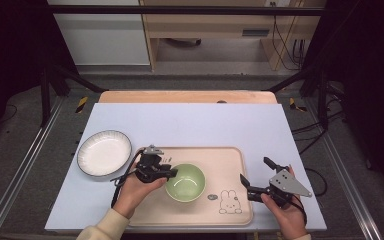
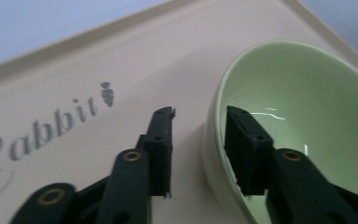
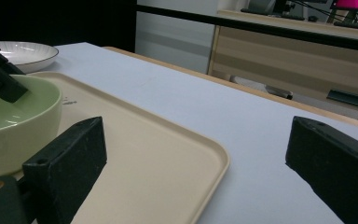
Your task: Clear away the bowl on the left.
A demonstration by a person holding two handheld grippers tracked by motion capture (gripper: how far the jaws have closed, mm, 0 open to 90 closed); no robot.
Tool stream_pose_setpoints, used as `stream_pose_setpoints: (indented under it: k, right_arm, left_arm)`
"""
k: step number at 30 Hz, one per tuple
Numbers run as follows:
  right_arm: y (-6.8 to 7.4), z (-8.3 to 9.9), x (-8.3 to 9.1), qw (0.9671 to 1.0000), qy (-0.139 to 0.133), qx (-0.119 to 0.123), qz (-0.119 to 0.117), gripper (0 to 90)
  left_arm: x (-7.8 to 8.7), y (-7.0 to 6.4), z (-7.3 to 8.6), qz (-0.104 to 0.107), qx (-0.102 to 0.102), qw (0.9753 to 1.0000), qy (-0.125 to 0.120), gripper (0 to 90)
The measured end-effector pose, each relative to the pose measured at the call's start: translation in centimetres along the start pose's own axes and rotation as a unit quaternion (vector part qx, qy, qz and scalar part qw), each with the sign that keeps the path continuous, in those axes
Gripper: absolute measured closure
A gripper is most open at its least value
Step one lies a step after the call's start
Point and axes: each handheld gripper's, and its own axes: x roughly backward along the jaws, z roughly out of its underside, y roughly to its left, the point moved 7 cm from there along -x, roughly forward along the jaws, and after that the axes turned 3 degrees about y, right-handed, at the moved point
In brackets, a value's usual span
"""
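A light green bowl (image 1: 186,182) stands on a beige tray (image 1: 225,160) printed with a rabbit. My left gripper (image 1: 172,173) is at the bowl's left rim. In the left gripper view the bowl (image 2: 307,93) has its rim between the jaws, one outside and one inside, and the left gripper (image 2: 199,114) is open with a small gap showing. My right gripper (image 1: 255,170) is wide open by the tray's right edge, holding nothing. In the right gripper view it (image 3: 196,140) straddles the tray's corner (image 3: 144,154), with the bowl (image 3: 14,107) to the left.
A white plate (image 1: 104,152) with a dark rim lies on the pale blue mat (image 1: 190,120) left of the tray; it is also far off in the right gripper view (image 3: 23,51). Bare mat stretches behind the tray. Wooden furniture stands beyond the table.
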Motion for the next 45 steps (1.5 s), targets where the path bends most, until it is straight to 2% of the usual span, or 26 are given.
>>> stream_pose_setpoints:
  k: [2, 3, 5, 10, 11, 15, 18, 20, 23, 27, 32, 38, 45]
  right_arm:
    - [0.0, 0.0, 0.0, 1.0, 0.0, 0.0, 0.0, 5.2]
    - [0.0, 0.0, 0.0, 1.0, 0.0, 0.001, 0.0, 5.2]
    - [0.0, 0.0, 0.0, 1.0, 0.001, 0.001, -0.001, 5.2]
    - [0.1, 0.1, 0.0, 1.0, 0.002, 0.002, -0.002, 5.2]
    - [0.1, 0.1, 0.0, 1.0, 0.002, 0.002, -0.002, 5.1]
    - [0.1, 0.1, 0.0, 1.0, 0.002, 0.002, -0.002, 5.2]
    - [0.1, 0.1, 0.0, 1.0, 0.002, 0.003, -0.003, 5.1]
    - [0.1, 0.1, 0.0, 1.0, 0.002, 0.002, -0.003, 5.1]
    - [0.1, 0.0, 0.0, 1.0, 0.001, 0.001, -0.003, 5.1]
    - [0.1, 0.0, 0.0, 1.0, 0.0, 0.001, -0.003, 5.1]
    - [0.2, 0.0, 0.0, 1.0, 0.001, 0.002, -0.005, 5.1]
    - [0.2, 0.0, 0.0, 1.0, 0.0, 0.002, -0.004, 5.0]
    - [0.2, 0.0, 0.0, 1.0, 0.0, 0.003, -0.004, 5.0]
  left_arm:
    - [0.1, -0.1, -0.1, 0.002, 0.0, 1.0, -0.003, 48.1]
    - [0.2, -0.2, -0.1, -0.002, -0.012, 0.9999, -0.008, 45.3]
    - [0.3, -0.3, -0.2, -0.005, -0.021, 0.9997, -0.01, 40.8]
    - [0.6, -0.5, -0.5, -0.008, -0.031, 0.9992, -0.022, 34.7]
    - [0.8, -0.4, -0.7, -0.015, -0.033, 0.9988, -0.035, 33.6]
    - [1.2, -0.6, -1.0, -0.008, -0.033, 0.998, -0.053, 30.8]
    - [1.4, -0.8, -1.1, 0.003, -0.04, 0.997, -0.067, 25.8]
    - [1.4, -0.9, -1.1, 0.012, -0.038, 0.9966, -0.072, 22.3]
    - [1.7, -1.0, -1.3, 0.017, -0.048, 0.9946, -0.09, 17.4]
    - [2.2, -1.3, -1.7, 0.031, -0.05, 0.9917, -0.114, 14.1]
    - [2.3, -1.6, -1.8, 0.036, -0.06, 0.9901, -0.122, 10.7]
    - [2.7, -2.3, -1.7, 0.041, -0.076, 0.9863, -0.14, 8.6]
    - [3.5, -2.2, -2.0, 0.04, -0.076, 0.9828, -0.163, 8.1]
